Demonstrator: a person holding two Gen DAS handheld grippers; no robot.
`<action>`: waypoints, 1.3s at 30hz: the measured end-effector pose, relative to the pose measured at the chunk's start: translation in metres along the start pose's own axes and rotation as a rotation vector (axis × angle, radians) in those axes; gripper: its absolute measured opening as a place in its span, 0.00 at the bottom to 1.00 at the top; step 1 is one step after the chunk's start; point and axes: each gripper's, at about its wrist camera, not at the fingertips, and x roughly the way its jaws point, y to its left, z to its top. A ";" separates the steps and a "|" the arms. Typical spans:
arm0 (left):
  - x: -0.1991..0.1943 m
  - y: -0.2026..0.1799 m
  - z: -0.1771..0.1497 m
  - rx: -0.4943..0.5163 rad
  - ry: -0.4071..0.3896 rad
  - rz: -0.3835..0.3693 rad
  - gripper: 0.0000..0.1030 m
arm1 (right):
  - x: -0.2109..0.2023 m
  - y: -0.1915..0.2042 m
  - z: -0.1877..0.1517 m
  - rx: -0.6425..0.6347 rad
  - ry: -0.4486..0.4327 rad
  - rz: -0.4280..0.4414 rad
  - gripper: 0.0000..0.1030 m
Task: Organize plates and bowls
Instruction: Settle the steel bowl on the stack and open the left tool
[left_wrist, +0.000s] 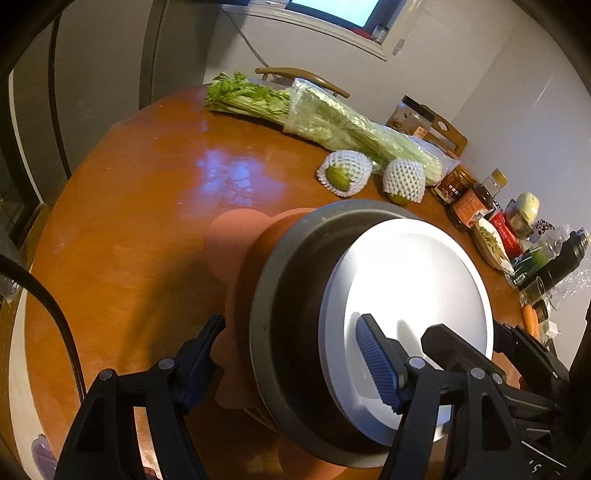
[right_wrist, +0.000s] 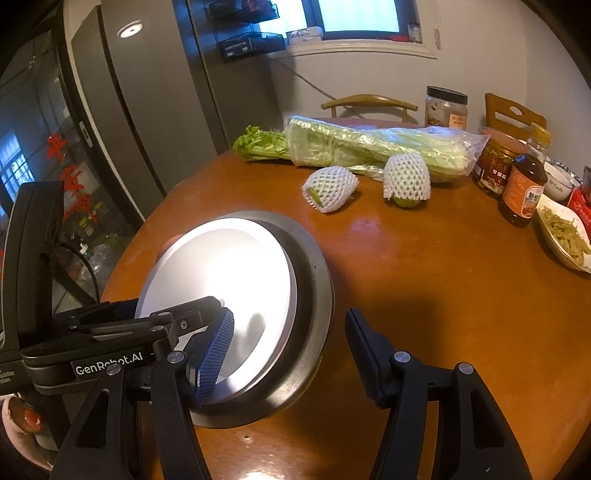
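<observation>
A white plate (left_wrist: 413, 280) lies inside a grey bowl (left_wrist: 266, 295), and the pair looks tilted on the brown round table (left_wrist: 140, 229). Under the bowl, a terracotta lobed plate (left_wrist: 232, 243) peeks out. My left gripper (left_wrist: 288, 325) straddles the bowl's near rim: its blue pad rests over the white plate and its other finger stands outside, apart from the bowl wall. My right gripper (right_wrist: 288, 317) straddles the same bowl (right_wrist: 314, 280) from the other side, one pad on the white plate (right_wrist: 221, 266), the outer finger a little clear of the rim.
A bag of celery (right_wrist: 369, 146) and two net-wrapped green fruits (right_wrist: 328, 188) lie across the far side of the table. Jars and sauce bottles (right_wrist: 522, 192) and a dish of green food (right_wrist: 565, 232) crowd the right edge. Wooden chairs and a dark fridge stand behind.
</observation>
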 end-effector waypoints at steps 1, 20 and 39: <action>0.001 -0.002 0.001 0.003 0.001 0.000 0.70 | -0.001 -0.002 0.000 0.000 -0.002 -0.003 0.62; 0.029 -0.084 0.006 0.123 0.015 0.015 0.69 | -0.024 -0.080 -0.009 0.093 -0.021 -0.051 0.62; 0.043 -0.148 -0.004 0.207 0.018 0.022 0.69 | -0.050 -0.140 -0.027 0.152 -0.040 -0.100 0.62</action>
